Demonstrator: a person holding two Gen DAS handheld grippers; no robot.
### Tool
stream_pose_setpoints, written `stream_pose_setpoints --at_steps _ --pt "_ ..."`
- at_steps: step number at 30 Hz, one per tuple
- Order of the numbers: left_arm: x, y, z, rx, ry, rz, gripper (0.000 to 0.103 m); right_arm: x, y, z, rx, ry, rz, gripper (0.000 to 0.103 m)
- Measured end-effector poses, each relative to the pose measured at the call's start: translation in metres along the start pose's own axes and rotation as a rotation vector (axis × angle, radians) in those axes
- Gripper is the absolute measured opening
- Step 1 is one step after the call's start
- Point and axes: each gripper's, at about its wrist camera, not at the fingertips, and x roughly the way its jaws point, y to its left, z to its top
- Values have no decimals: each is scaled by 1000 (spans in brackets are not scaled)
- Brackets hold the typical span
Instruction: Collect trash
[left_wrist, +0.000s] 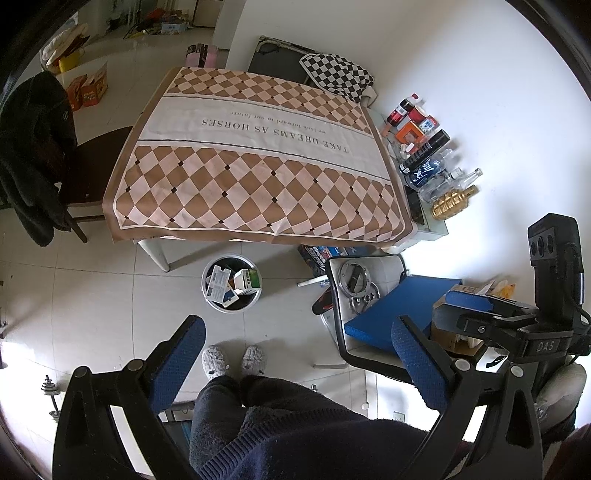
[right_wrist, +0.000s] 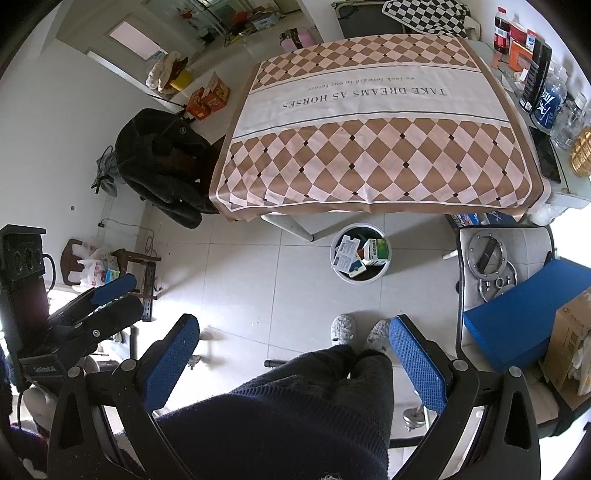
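Observation:
A round white waste bin (left_wrist: 232, 283) stands on the tiled floor by the table's front leg, holding several small cartons and cards; it also shows in the right wrist view (right_wrist: 360, 253). My left gripper (left_wrist: 297, 360) is open and empty, held high above the floor over the person's legs. My right gripper (right_wrist: 293, 356) is open and empty too, held at about the same height. The right gripper also shows at the right edge of the left wrist view (left_wrist: 476, 306). The left gripper shows at the left of the right wrist view (right_wrist: 118, 291).
A table (left_wrist: 255, 166) under a brown checked cloth stands ahead. Bottles and boxes (left_wrist: 424, 147) line its right side by the wall. A chair with a dark coat (left_wrist: 33, 147) is at left. A chair with metal parts and a blue board (left_wrist: 399, 302) is at right.

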Motion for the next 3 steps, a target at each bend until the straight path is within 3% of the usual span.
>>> stream_pose_setpoints --at_steps 3 --pt "-1 -1 1 1 -1 0 103 -1 -1 -1 -13 7 5 103"
